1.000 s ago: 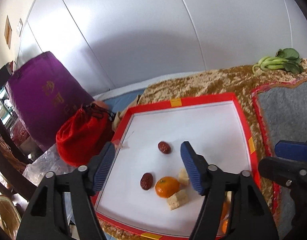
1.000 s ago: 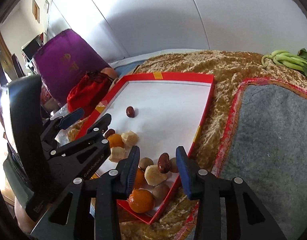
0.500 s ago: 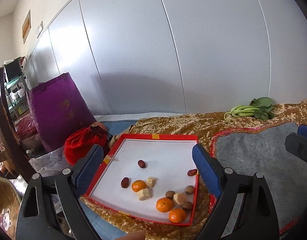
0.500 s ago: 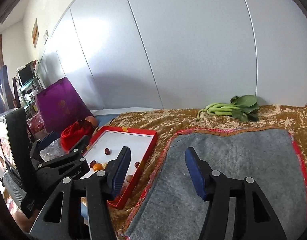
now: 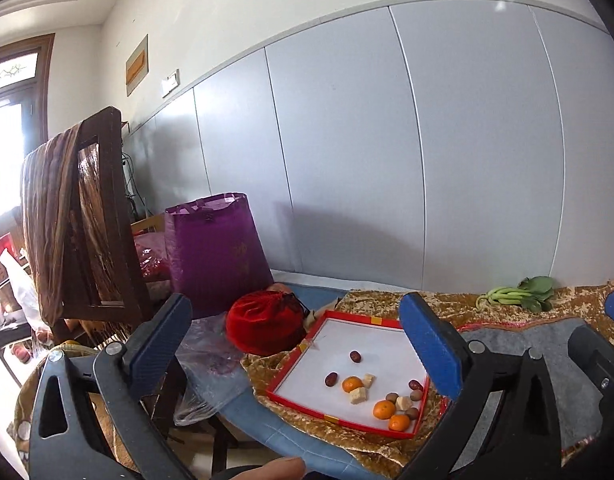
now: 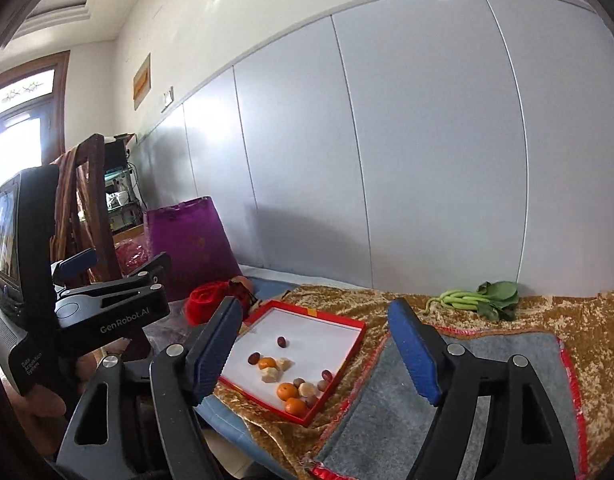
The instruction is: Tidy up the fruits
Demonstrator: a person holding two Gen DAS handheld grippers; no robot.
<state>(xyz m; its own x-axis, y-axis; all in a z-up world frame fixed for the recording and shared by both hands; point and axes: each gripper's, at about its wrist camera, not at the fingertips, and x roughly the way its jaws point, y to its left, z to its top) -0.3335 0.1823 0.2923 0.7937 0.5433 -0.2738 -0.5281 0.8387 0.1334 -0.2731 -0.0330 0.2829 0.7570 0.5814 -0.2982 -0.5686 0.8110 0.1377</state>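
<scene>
fruits in red tray | well beyond both jaws, nothing between | left gripper, right gripper just opened wide

two raised wrist views, angled slightly down from afar, sharing the red tray and panelled wall
</scene>
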